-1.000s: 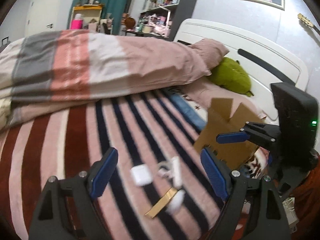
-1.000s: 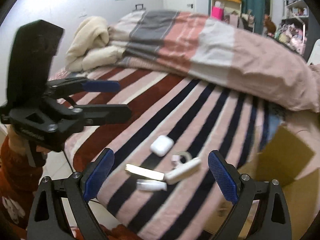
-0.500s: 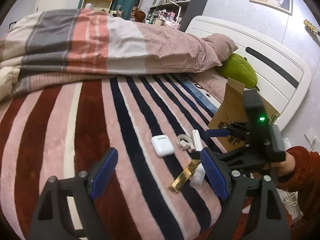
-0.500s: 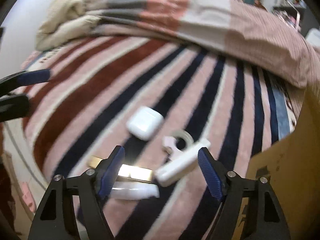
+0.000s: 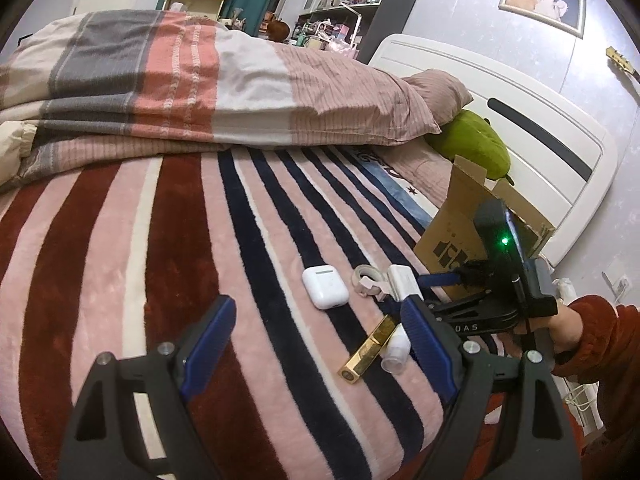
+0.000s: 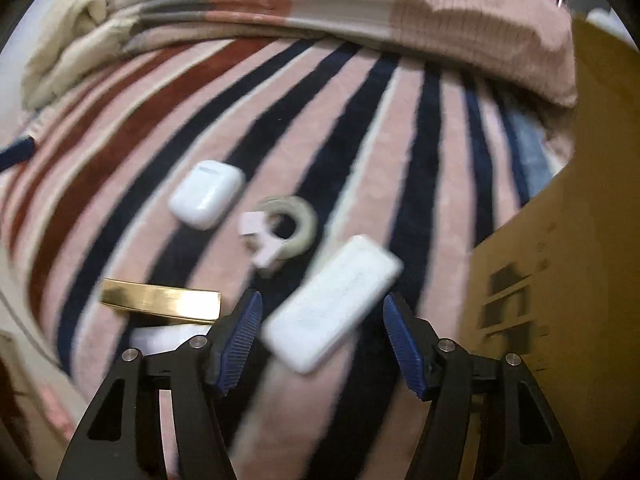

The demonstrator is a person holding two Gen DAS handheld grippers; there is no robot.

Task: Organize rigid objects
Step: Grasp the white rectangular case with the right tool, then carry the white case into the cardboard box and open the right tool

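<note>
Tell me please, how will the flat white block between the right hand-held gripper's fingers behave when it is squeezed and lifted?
The flat white block looks like a hard, smooth shell, so it probably stays stiff but may slip on the pads. It lies skewed between the open jaws of the right hand-held gripper, which have just been closing, so it may twist as they close. The plush striped blanket will likely give underneath.

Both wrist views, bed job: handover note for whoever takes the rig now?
Right tool: jaws have just been closing, straddling the white slab, pads not yet on it.
Left tool: open, empty, above the blanket.
All on the blanket: earbud case, tape ring, gold bar, small white tube.
Cardboard box stands at the right.
Done: nothing visibly. Left: all items.
</note>
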